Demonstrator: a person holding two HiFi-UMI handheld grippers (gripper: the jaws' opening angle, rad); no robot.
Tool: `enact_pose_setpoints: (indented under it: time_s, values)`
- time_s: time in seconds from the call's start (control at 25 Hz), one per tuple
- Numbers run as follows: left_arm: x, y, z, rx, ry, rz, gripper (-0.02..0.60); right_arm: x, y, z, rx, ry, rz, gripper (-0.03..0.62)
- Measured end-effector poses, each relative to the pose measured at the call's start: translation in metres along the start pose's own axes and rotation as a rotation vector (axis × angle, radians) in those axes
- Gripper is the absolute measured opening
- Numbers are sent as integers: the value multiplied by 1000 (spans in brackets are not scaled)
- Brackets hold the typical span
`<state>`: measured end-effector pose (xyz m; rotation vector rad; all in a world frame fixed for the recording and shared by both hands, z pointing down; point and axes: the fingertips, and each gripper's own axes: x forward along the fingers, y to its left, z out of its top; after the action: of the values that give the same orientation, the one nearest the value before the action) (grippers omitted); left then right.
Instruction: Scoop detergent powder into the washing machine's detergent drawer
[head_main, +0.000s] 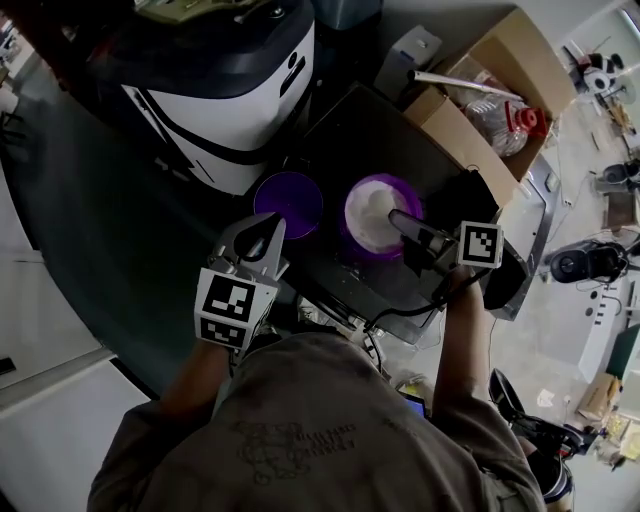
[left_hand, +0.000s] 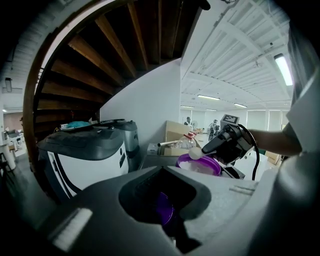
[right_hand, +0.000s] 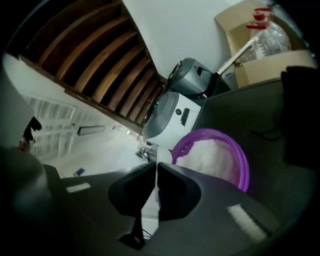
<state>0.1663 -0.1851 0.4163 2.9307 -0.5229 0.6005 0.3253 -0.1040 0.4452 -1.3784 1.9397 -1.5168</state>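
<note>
The right gripper (right_hand: 157, 186) has its jaws pressed narrow on the thin handle of a white spoon (left_hand: 195, 153). In the left gripper view the spoon's bowl looks heaped with powder and sits just above the rim of the purple tub (right_hand: 243, 167). The left gripper (head_main: 262, 238), at the lower left of the head view, is clamped on the edge of a purple lid (head_main: 290, 200), which it holds just to the left of the tub. In its own view a violet sliver of that lid shows between the jaws.

The tub, at the centre of the head view, stands open on a dark case top (head_main: 350, 125) and is piled high with white detergent powder (head_main: 372, 212). The lid carries nothing that shows. A cardboard box (head_main: 500, 70) at the upper right holds a clear plastic bottle (head_main: 505, 120) with a red cap. The washing machine (head_main: 220, 90), white with a dark top, fills the upper left of the head view just beyond the case. Its detergent drawer cannot be made out in any view.

By my reading, the tub is opened and a spoonful is loaded. Carrying it across to the machine and tipping it into the drawer is left to do, and whether any powder has gone in already cannot be told
</note>
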Motion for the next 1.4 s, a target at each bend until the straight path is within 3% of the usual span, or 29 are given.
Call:
enact_pose_setpoints:
  time_s: [0.16,0.36,0.64,0.96,1.4]
  values:
    - [-2,-7,2,14,2,-12,0,-12,7,2,83,-96,93,35]
    - [-6,-15,5,26,9,-41,0,-27,11,4,278,-231,270,35]
    - [-8,-30,14,61,1,-67,0,-43,13,1,374,-318,366,35]
    - [-6,-46,15,84,2,-92,0,-43,39,-15,375,-352,468,35]
    - [-13,-41,17,100,-2,-74,0,-33,57,-21,335,-323,475,35]
